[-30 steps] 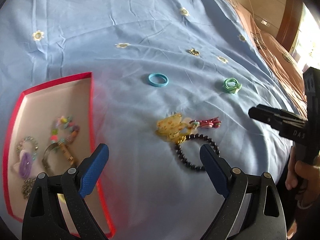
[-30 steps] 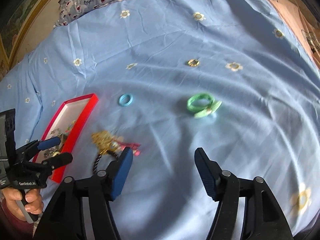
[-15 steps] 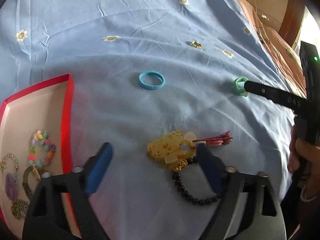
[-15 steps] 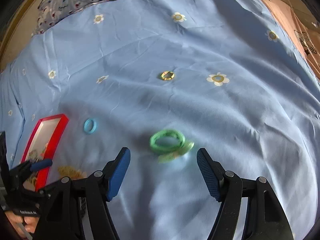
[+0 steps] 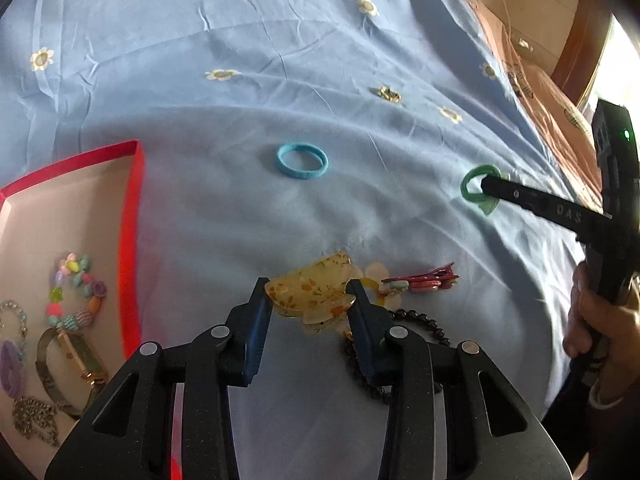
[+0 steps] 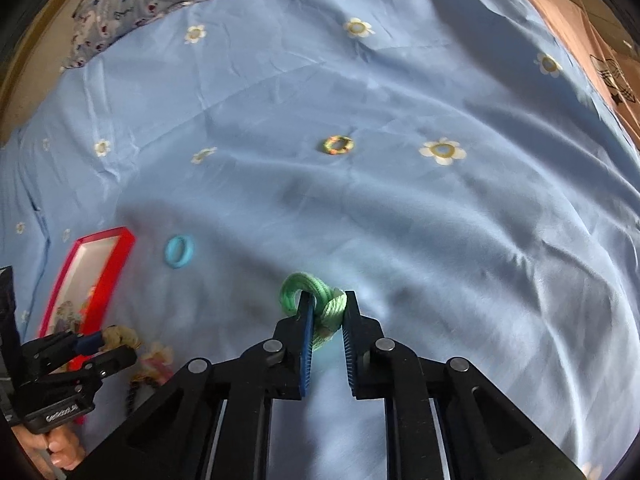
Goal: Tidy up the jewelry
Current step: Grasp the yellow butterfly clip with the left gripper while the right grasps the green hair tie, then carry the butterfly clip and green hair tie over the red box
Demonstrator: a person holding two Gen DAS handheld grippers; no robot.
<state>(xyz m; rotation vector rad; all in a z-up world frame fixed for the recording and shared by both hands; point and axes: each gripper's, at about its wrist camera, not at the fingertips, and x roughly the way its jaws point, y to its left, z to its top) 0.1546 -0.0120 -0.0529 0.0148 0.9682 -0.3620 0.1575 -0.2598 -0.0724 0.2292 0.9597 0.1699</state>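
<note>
My left gripper (image 5: 310, 300) is shut on a yellow translucent hair claw (image 5: 312, 290) lying on the blue bedsheet. Beside the claw lie a red hair clip (image 5: 424, 282) and a black bead bracelet (image 5: 420, 322). My right gripper (image 6: 326, 312) is shut on a green hair tie (image 6: 316, 300); it also shows in the left wrist view (image 5: 476, 188). A blue hair tie (image 5: 302, 161) and a small gold ring (image 5: 389, 94) lie farther out. The red-rimmed tray (image 5: 130, 216) at the left holds several bracelets and chains.
A patterned pillow (image 6: 156, 4) lies at the far edge of the bed. A brown blanket (image 5: 536, 92) covers the bed's right side. The sheet (image 6: 440, 240) is wrinkled with printed daisies.
Both grippers moved forward and closed: the left onto the yellow hair claw, the right onto the green hair tie. Both were open a second ago.
</note>
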